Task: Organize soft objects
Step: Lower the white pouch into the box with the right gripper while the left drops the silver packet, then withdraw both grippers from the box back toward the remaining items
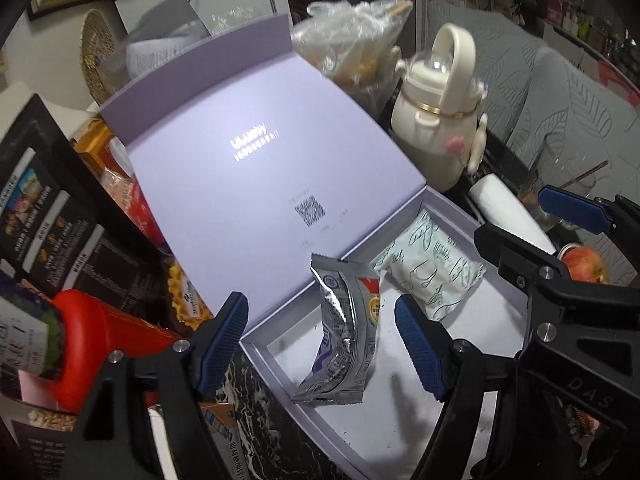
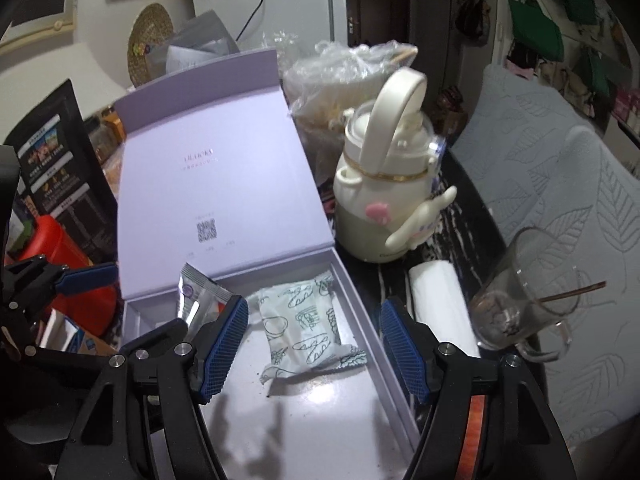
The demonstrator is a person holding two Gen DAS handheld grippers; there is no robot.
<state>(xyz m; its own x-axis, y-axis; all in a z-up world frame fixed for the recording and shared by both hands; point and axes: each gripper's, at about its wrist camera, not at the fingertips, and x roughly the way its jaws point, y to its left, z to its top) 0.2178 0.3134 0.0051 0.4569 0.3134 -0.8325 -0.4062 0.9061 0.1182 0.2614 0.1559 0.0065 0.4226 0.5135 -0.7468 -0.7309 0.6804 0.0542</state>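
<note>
The left gripper point(image 1: 320, 344) is hovering over the lavender box point(image 1: 460, 208) with its jaws standing wide, nothing pressed between them. A silver foil sachet point(image 1: 344, 332) is lying in the gap below its 2 blue pads, near the box's left wall, touching neither pad. The right gripper point(image 2: 314, 346) is also standing wide over the box tray. The white printed packet point(image 2: 304, 332) is lying flat on the tray floor between its fingers, toward the hinged edge under the raised lid point(image 2: 208, 184), just beside the sachet.
</note>
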